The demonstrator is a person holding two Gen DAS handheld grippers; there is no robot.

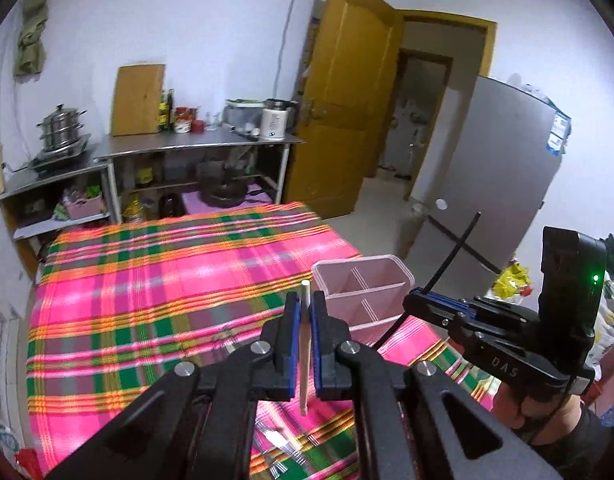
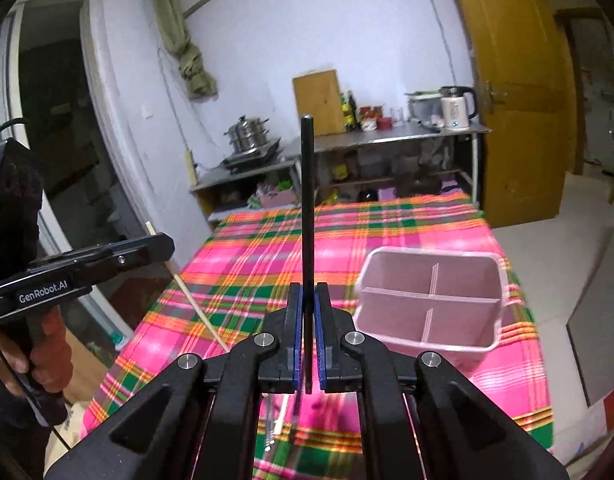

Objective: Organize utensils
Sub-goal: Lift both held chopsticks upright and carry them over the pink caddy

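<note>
Fingers [image 1: 293, 332] of the left gripper [image 1: 304, 308], black with blue pads, pressed together on a pale wooden chopstick [image 1: 305, 344], nearly upright, tip poking above the pads and lower end hanging free beneath. Same closure on the right gripper [image 2: 309, 300]: blue-lined fingers [image 2: 294, 328] clamped on a thin black chopstick [image 2: 307, 208], standing straight up well above the jaws. Both sticks held clear of the cloth. Just beyond and to the right of each gripper, a pale pink plastic utensil caddy [image 2: 395, 308], rectangular, split by thin walls into compartments, all seemingly bare, standing upright near the table's right edge. Beneath, a plaid tablecloth in pink, green and orange [image 1: 147, 280], with a few more slender utensils [image 2: 273, 428] lying low in the right wrist view, too blurred and hidden by the gripper body to name. From the left wrist view, the right gripper seen side-on at the right, black stick crossing its tip at a slant, a hand [image 1: 547, 408] around its handle. From the right wrist view, the left gripper at the left edge with the pale stick slanting down through its tip. Farther back, a steel shelf unit [image 1: 195, 148] against the white wall, bearing a stacked steel steamer pot [image 1: 61, 126], a wooden chopping board [image 1: 137, 100], jars and a white kettle [image 1: 275, 124]; a yellow-brown wooden door [image 1: 347, 92] ajar, and a grey fridge [image 1: 491, 168] at right.
</note>
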